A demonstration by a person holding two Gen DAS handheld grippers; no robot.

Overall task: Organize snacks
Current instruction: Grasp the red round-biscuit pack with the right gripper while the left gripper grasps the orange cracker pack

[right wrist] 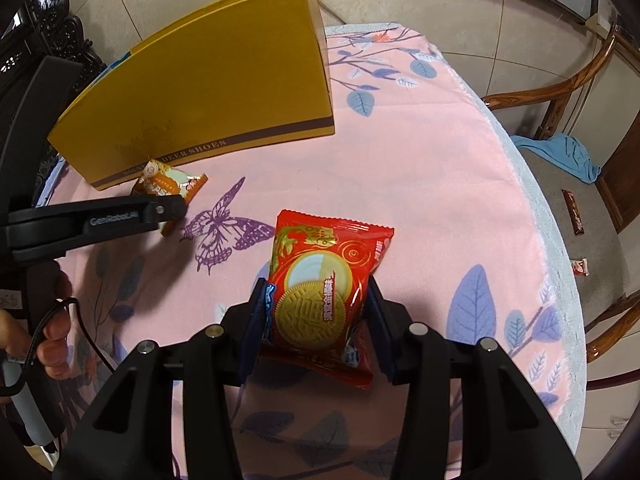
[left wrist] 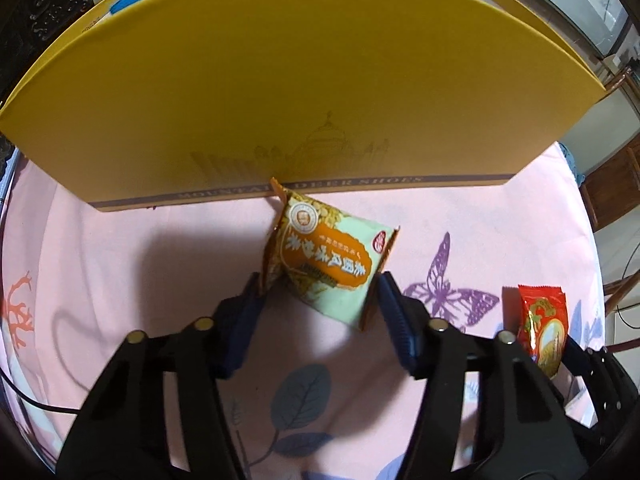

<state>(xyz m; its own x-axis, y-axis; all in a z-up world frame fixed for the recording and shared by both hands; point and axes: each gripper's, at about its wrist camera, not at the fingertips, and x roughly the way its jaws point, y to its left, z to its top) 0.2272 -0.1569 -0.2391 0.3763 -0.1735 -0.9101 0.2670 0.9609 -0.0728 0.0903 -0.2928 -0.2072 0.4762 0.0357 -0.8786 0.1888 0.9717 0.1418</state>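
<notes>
An orange and pale-green snack packet point(left wrist: 328, 260) stands tilted on the pink tablecloth, just in front of the yellow shoebox point(left wrist: 280, 80). My left gripper point(left wrist: 320, 284) is shut on it, with a blue pad pressed against each sealed end. In the right wrist view this packet point(right wrist: 168, 182) shows beside the left gripper's finger point(right wrist: 132, 216). My right gripper point(right wrist: 316, 292) is shut on a red snack packet point(right wrist: 324, 280) with a gold biscuit picture, held above the cloth. That red packet point(left wrist: 542, 328) also appears at the right of the left wrist view.
The shoebox point(right wrist: 208, 92) stands at the far left of the round table point(right wrist: 420, 184); blue packaging peeks over its far rim. A wooden chair point(right wrist: 560, 92) at the right holds a blue cloth point(right wrist: 560, 156) and small snack bars point(right wrist: 572, 216). A person's hand point(right wrist: 52, 332) grips the left handle.
</notes>
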